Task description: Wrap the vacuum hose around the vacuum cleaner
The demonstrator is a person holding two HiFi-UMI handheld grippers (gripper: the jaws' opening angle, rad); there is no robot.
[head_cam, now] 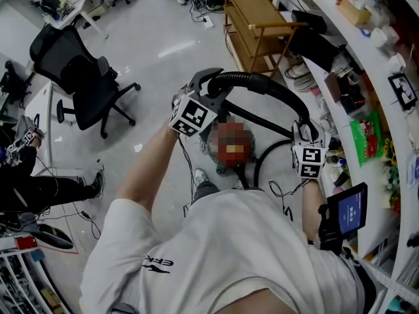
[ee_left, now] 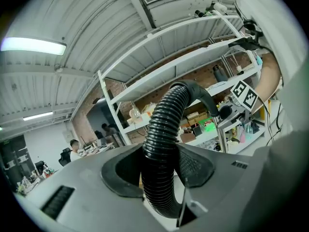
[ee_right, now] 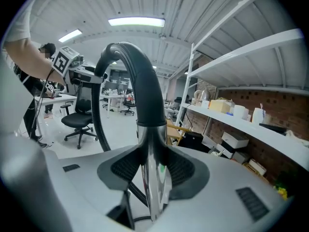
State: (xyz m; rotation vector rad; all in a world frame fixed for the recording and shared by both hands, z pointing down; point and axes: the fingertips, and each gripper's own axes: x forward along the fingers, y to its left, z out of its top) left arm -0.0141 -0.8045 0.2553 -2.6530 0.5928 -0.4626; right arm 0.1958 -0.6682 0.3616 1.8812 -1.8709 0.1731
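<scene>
Jaws of left gripper (ee_left: 162, 174) clamp ribbed hose (ee_left: 166, 122); right gripper (ee_right: 153, 180) seemingly clamps metal wand (ee_right: 148, 138).

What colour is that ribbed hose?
The hose is glossy black with fine ridges all along; the left gripper view shows it best.

Vacuum hose (head_cam: 262, 82) spans from left gripper (head_cam: 198, 87) to right gripper (head_cam: 306, 131), above vacuum cleaner (head_cam: 229, 164) on floor (head_cam: 163, 38). Office chair (head_cam: 85, 87) left of it, wooden rack (head_cam: 252, 25) behind, shelves (head_cam: 373, 77) along right.
</scene>
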